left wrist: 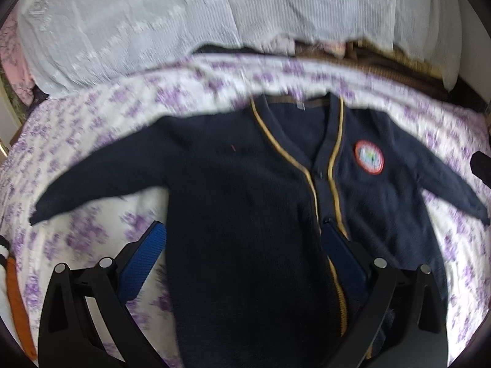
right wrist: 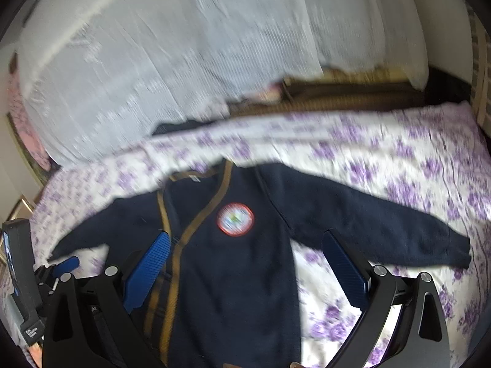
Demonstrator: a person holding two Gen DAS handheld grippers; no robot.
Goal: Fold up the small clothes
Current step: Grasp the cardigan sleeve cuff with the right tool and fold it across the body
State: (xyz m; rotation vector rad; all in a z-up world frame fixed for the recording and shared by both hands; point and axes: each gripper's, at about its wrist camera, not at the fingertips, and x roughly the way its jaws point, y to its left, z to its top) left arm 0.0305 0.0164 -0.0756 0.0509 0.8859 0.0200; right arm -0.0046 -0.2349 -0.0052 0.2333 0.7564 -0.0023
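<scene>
A small navy cardigan (left wrist: 239, 190) with gold trim and a round red-rimmed badge (left wrist: 369, 157) lies flat, front up, on a bed, both sleeves spread out to the sides. It also shows in the right wrist view (right wrist: 239, 270), with its badge (right wrist: 235, 219). My left gripper (left wrist: 242, 245) is open above the cardigan's left half, holding nothing. My right gripper (right wrist: 245, 260) is open above the cardigan's right half, near the right sleeve (right wrist: 383, 227), holding nothing. Both views are blurred by motion.
The bed has a white sheet with purple flowers (left wrist: 92, 233). A white textured cover (left wrist: 153, 21) is bunched along the far side, with brown fabric (left wrist: 383, 64) under it. An orange cloth (left wrist: 18, 312) lies at the left edge. The left gripper's body (right wrist: 21, 276) shows at the left.
</scene>
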